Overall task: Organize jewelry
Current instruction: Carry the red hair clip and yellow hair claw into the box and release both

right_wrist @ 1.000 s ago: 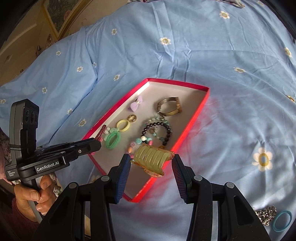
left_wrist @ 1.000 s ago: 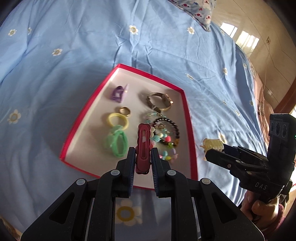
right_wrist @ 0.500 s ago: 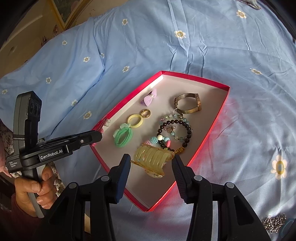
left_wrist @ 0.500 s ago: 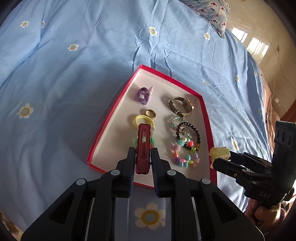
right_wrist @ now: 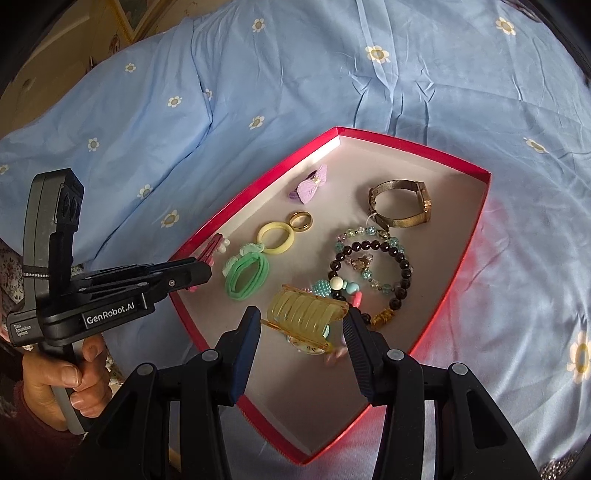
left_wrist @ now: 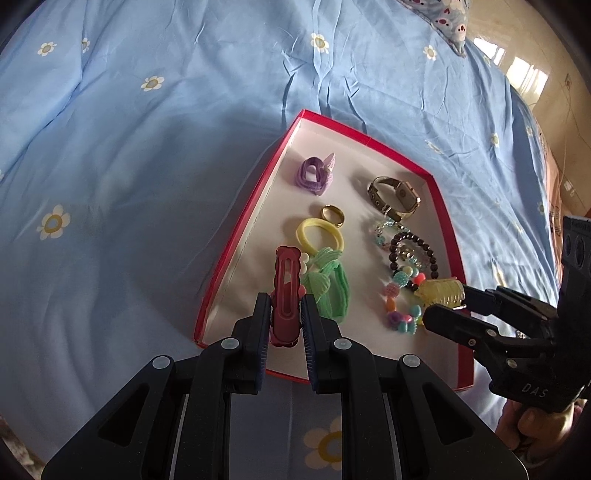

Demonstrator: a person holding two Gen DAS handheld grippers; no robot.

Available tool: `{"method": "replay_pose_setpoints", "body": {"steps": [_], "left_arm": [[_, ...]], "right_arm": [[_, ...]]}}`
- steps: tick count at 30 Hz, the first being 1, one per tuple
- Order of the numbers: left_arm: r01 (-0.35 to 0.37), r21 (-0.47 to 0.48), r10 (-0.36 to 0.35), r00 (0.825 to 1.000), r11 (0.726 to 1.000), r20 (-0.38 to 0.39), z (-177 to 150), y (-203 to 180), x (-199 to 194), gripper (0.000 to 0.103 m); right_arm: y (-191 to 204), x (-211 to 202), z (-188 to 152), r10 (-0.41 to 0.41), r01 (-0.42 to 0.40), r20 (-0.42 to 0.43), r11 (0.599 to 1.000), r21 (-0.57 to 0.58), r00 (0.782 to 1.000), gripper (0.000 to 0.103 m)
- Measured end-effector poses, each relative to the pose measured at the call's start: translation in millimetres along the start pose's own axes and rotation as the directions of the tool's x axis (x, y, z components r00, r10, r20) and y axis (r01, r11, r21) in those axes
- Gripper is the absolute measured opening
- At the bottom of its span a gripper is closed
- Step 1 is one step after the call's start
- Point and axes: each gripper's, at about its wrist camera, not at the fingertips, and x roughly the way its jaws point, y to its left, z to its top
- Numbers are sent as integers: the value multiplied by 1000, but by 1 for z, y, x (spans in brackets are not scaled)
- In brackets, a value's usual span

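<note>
Left gripper (left_wrist: 284,314) clamped narrow on dark red hair clip (left_wrist: 285,291), held over red tray (left_wrist: 236,236) near edge. Right gripper (right_wrist: 301,332) closed wider on yellow claw clip (right_wrist: 304,314), held above tray's beaded bracelets (right_wrist: 369,273).

A silver chain (right_wrist: 561,468) is cut off at the right wrist view's lower edge; the colourful bead bracelet (right_wrist: 334,286) is partly hidden behind the translucent yellow claw clip (right_wrist: 303,318).

The place is a bedroom in a home. A bed (left_wrist: 184,122) covered by a light blue sheet with small daisy prints fills both views, a patterned pillow (left_wrist: 448,16) lies at its far edge, and glossy floor tiles (left_wrist: 535,48) shine beyond.
</note>
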Motion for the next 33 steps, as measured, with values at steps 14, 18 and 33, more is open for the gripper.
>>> {"method": "replay_pose_setpoints", "body": {"steps": [14, 18, 33], "left_arm": [[-19, 12, 19, 1000, 1000, -8, -1, -1, 5, 15], [-19, 11, 19, 1000, 1000, -10, -1, -2, 5, 15], [-25, 8, 25, 1000, 1000, -7, -1, -3, 2, 22]], "right_arm": [[-2, 17, -3, -14, 14, -31, 1000, -10, 999, 46], [-2, 16, -4, -14, 13, -32, 1000, -9, 999, 46], [-3, 11, -2, -4, 4, -24, 1000, -3, 1000, 48]]}}
